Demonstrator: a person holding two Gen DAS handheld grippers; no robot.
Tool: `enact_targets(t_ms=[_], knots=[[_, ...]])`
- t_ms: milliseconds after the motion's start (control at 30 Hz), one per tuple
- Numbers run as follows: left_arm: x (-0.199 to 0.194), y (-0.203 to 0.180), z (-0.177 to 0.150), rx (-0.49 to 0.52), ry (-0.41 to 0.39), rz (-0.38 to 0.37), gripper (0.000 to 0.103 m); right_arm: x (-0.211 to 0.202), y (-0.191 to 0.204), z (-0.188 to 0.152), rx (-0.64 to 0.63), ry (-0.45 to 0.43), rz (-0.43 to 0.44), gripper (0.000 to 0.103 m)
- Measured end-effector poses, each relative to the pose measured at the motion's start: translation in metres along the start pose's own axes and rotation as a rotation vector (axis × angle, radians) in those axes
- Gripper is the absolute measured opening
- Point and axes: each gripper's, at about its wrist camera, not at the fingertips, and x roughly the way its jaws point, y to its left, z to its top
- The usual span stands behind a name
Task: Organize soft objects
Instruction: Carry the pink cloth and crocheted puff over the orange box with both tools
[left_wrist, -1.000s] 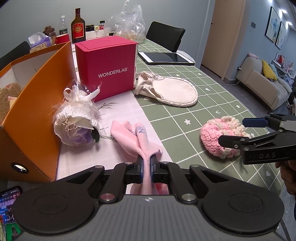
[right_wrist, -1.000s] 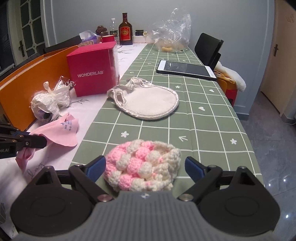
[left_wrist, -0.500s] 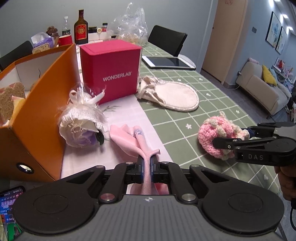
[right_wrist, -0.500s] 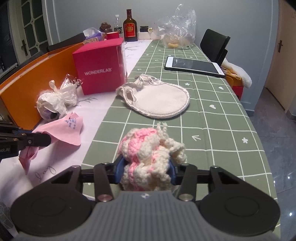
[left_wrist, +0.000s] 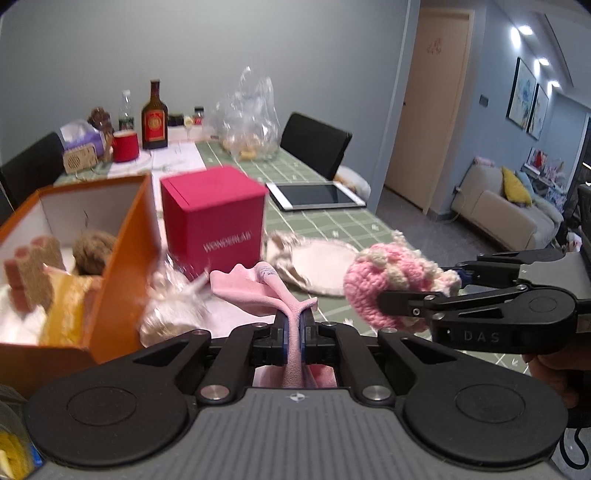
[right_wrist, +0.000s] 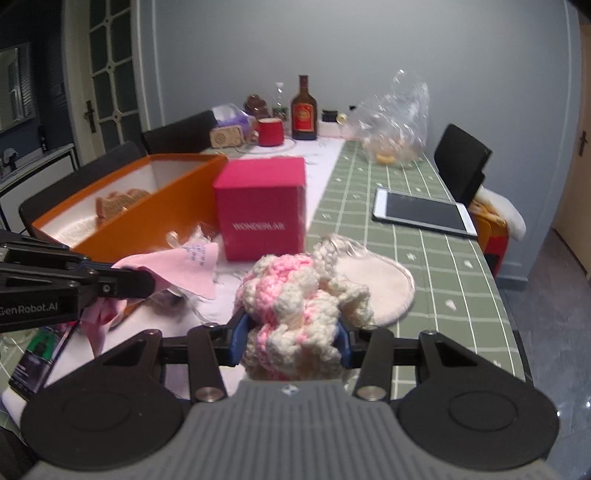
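crochet piece (right_wrist: 291, 317): chunky pink-and-cream bobbles, squished up
right gripper (right_wrist: 290, 341): clamped on it
pink cloth (left_wrist: 258, 291): thin, creased
left gripper (left_wrist: 293, 332): pinching that cloth

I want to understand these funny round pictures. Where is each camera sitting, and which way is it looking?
Left wrist view: sits on the left gripper, looks along its fingers, shut on a pink cloth, across the table to the open orange cardboard box; a hand shows at right.
Right wrist view: sits on the right gripper, looks along fingers clamping a pink-and-cream crocheted piece; no hand shows.
Shared: each sees the other gripper, the red cube box, the white tablet.
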Motion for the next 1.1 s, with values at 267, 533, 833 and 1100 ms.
enact_targets(t_ms=[267,533,833,1100], knots=[[-0.025,0.029,0.012,0.001,-0.045,0.034,0.006,-0.003,0.034,0.028,-0.072,-0.042,0.044,0.046],[-0.054,0.074,0.019,-0.063,-0.106,0.082,0.006,0.003,0.076,0.058,-0.136,-0.083,0.094,0.046],[-0.075,0.129,0.027,-0.105,-0.121,0.15,0.006,0.018,0.123,0.09,-0.224,-0.108,0.163,0.046],[-0.076,0.179,0.027,-0.193,-0.097,0.196,0.006,0.054,0.155,0.109,-0.242,-0.075,0.22,0.046]])
